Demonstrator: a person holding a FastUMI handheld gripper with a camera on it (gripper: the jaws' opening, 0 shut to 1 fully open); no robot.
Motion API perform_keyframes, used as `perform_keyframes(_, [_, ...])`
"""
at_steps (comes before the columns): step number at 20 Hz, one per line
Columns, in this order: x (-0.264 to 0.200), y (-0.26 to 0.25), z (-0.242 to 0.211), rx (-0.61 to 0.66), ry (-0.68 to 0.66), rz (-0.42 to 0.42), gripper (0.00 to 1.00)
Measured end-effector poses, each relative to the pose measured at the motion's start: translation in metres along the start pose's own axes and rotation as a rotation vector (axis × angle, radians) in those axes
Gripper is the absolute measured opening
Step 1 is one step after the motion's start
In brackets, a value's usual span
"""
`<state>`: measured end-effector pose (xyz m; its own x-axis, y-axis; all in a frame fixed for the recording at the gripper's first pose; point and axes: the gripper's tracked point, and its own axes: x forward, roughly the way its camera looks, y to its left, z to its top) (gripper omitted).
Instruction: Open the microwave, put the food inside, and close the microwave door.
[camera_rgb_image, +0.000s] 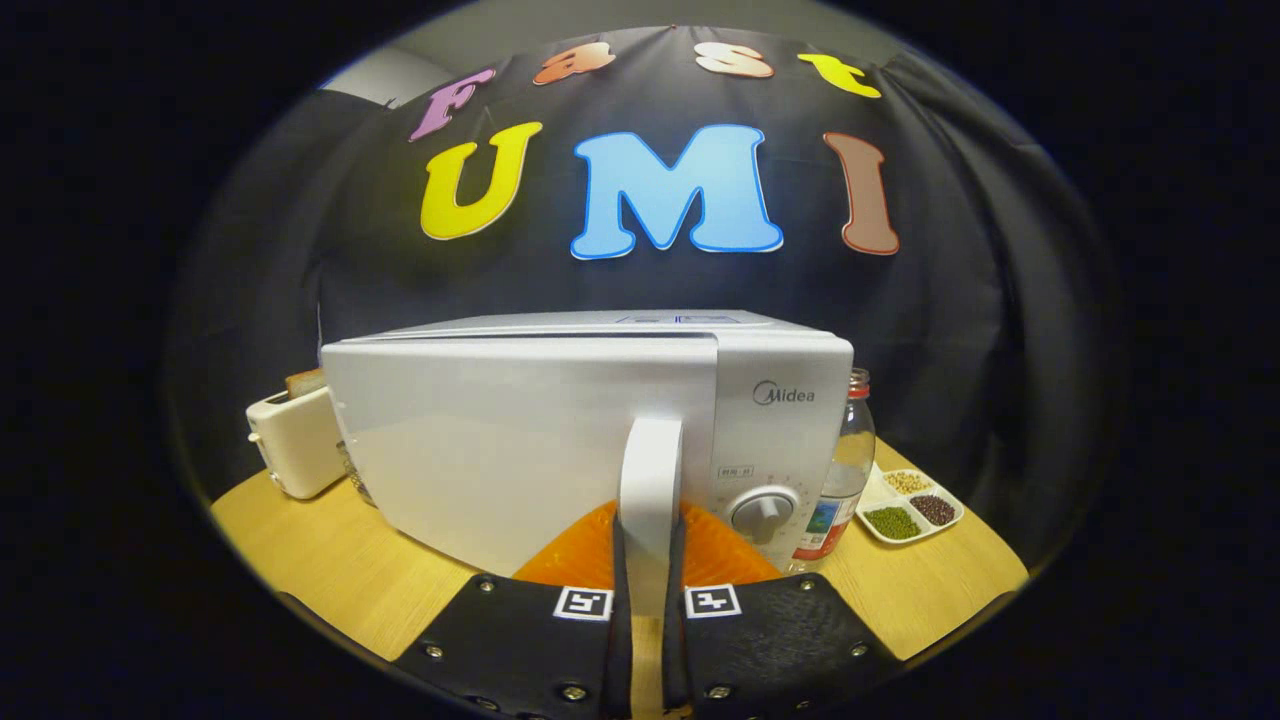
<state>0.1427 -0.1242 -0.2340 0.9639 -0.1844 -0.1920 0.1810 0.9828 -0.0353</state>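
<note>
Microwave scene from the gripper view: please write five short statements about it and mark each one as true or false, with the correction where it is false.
1. The gripper has both fingers pressed on the microwave's door handle. True.
2. The microwave door hangs wide open. False: it looks closed or nearly closed against the body.
3. A toaster stands beside the microwave, on the side away from the control dial. True.
4. The bottle lies on its side. False: it stands upright next to the dial side.
5. The divided tray holds liquid. False: it holds dry beans or grains.
</note>
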Motion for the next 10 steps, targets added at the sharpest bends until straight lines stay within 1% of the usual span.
perform_keyframes(2, [-0.029, 0.017, -0.008, -0.029, 0.024, 0.060, 0.12])
perform_keyframes(6, [-0.096, 0.074, -0.028, -0.051, 0.030, 0.230, 0.12])
perform_keyframes(10, [-0.139, 0.131, -0.044, -0.020, 0.039, 0.334, 0.12])
